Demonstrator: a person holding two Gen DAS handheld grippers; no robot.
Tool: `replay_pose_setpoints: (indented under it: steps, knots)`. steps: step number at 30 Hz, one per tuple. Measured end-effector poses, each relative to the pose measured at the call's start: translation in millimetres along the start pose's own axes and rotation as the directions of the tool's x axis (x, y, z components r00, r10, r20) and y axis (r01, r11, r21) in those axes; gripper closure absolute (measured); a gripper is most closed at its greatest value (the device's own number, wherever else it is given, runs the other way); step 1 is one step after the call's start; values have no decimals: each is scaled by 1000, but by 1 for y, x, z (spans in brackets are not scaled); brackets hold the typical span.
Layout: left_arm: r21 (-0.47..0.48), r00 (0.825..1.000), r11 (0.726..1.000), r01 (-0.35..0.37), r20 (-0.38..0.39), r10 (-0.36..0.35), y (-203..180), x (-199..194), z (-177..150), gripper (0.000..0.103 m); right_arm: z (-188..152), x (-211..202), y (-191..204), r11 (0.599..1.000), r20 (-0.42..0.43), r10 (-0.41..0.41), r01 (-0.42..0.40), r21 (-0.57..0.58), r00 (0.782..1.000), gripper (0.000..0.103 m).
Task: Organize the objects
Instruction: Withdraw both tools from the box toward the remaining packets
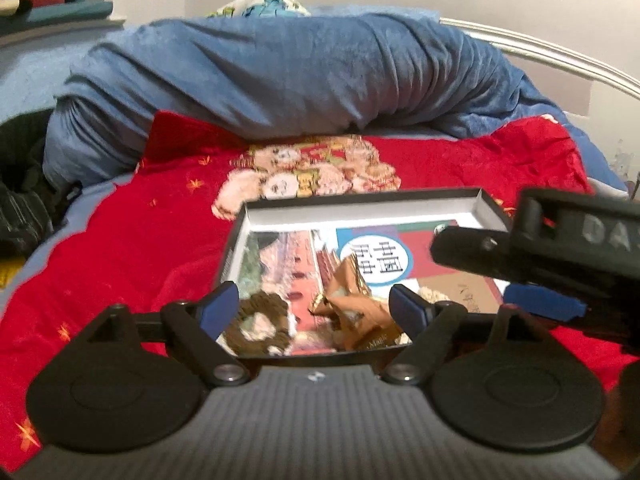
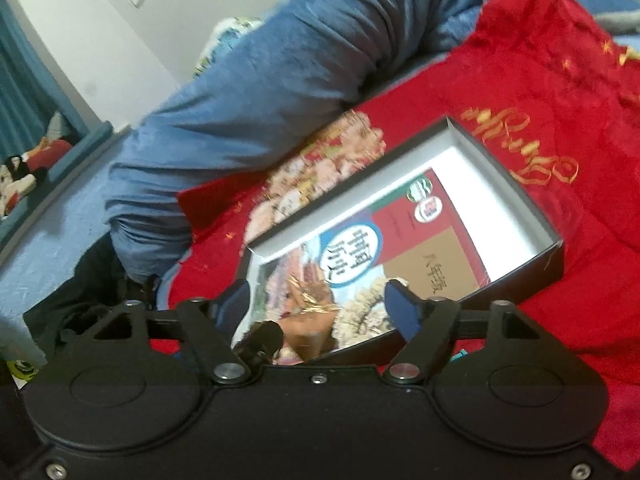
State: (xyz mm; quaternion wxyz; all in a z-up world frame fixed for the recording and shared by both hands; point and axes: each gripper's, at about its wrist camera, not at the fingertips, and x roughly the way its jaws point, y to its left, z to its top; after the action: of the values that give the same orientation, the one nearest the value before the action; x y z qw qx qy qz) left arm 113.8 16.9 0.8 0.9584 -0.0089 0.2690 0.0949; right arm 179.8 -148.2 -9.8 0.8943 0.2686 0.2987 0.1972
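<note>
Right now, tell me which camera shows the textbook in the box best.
The right wrist view: the textbook shows most of its cover, with the title circle readable, inside the box. In the left wrist view the textbook lies upside down, partly hidden by the right gripper and a wrapper.

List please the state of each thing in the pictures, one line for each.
box: open, no lid, on the red blanket
book: flat inside the box
gold wrapper: crumpled, on the book
left gripper: open, empty
right gripper: open, empty
blue quilt: bunched up
</note>
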Motion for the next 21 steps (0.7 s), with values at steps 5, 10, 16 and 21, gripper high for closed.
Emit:
replay_pose_setpoints:
  steps: [5, 10, 16, 21]
  knots:
    - [29, 999, 999, 14, 45, -15, 16, -34, 16, 12, -4, -37, 11, 1000, 53, 4, -3, -23, 999, 22]
    - [87, 994, 996, 22, 103, -31, 37, -70, 27, 11, -6, -70, 21, 998, 92, -3, 9, -66, 996, 22]
    - [136, 969, 988, -68, 244, 33, 60, -105, 23, 9, 0, -117, 28, 984, 218, -61, 96, -152, 974, 21]
    - [79, 982, 996, -45, 189, 30, 75, -103, -3, 9, -12, -120, 22, 984, 192, -119, 141, -107, 974, 20]
